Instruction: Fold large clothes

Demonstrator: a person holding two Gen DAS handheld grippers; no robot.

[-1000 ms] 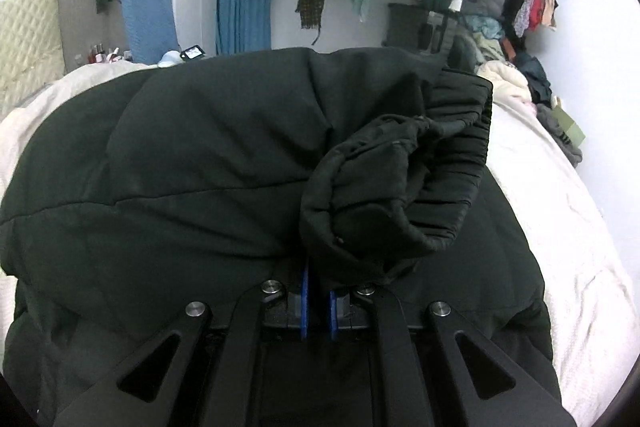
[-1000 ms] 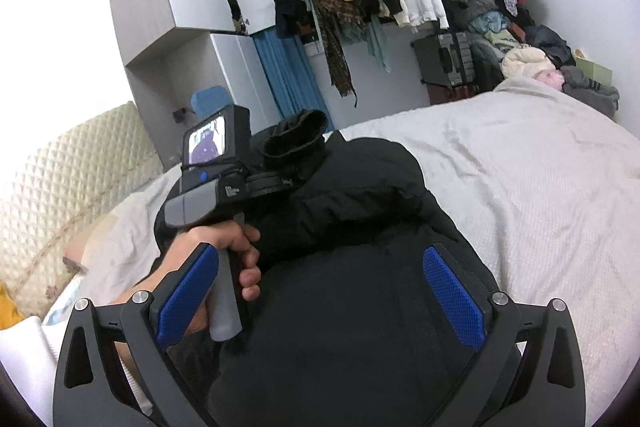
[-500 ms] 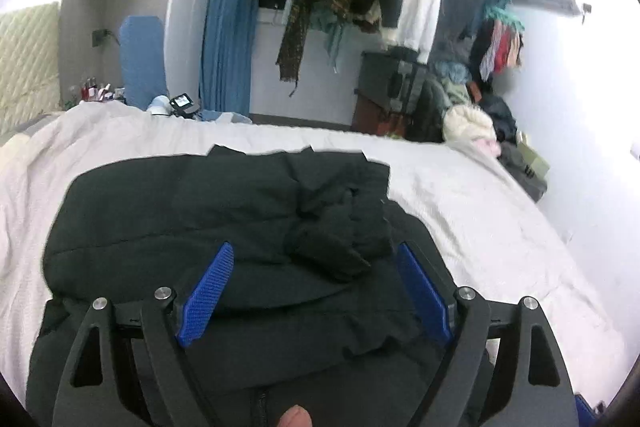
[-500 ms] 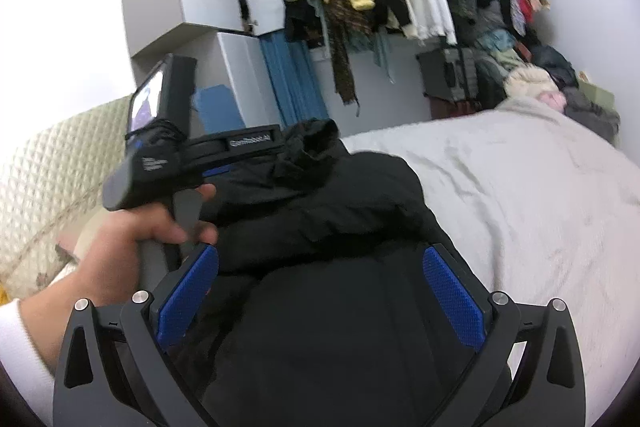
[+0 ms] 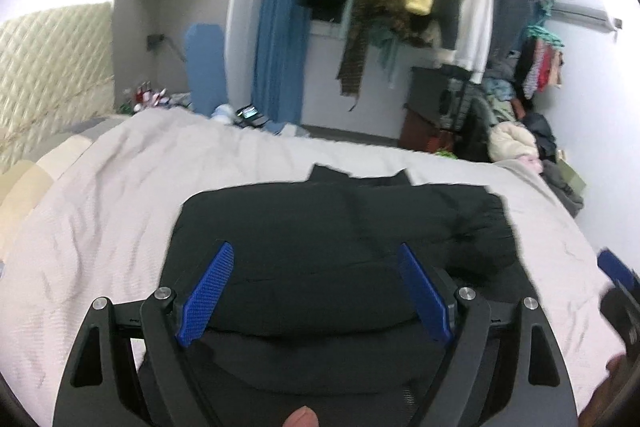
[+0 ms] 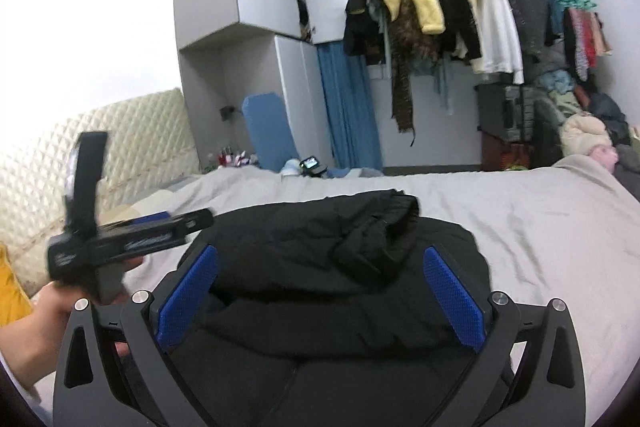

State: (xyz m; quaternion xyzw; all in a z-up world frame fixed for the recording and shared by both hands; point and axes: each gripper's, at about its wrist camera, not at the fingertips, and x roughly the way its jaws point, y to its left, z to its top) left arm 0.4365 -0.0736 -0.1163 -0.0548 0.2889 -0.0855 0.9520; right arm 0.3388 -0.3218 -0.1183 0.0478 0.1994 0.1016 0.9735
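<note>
A black padded jacket point(image 5: 340, 239) lies on the bed, its sleeves folded over the body; it also shows in the right wrist view point(image 6: 332, 275), with a sleeve cuff lying on top. My left gripper point(image 5: 316, 291) is open and empty, held above the jacket's near part. My right gripper point(image 6: 320, 291) is open and empty, above the jacket. The left gripper body point(image 6: 120, 243) appears at the left of the right wrist view, held by a hand.
The bed has a light grey cover point(image 5: 120, 195) with bare room around the jacket. A quilted headboard point(image 6: 120, 147) stands at the left. A rack of hanging clothes point(image 6: 440, 7), cabinets and piled clothes point(image 6: 588, 135) line the far wall.
My left gripper let go of the sleeve cuff, opened and drew back and up from the jacket. The sleeve now lies on the jacket. My right gripper stayed open and rose slightly.
</note>
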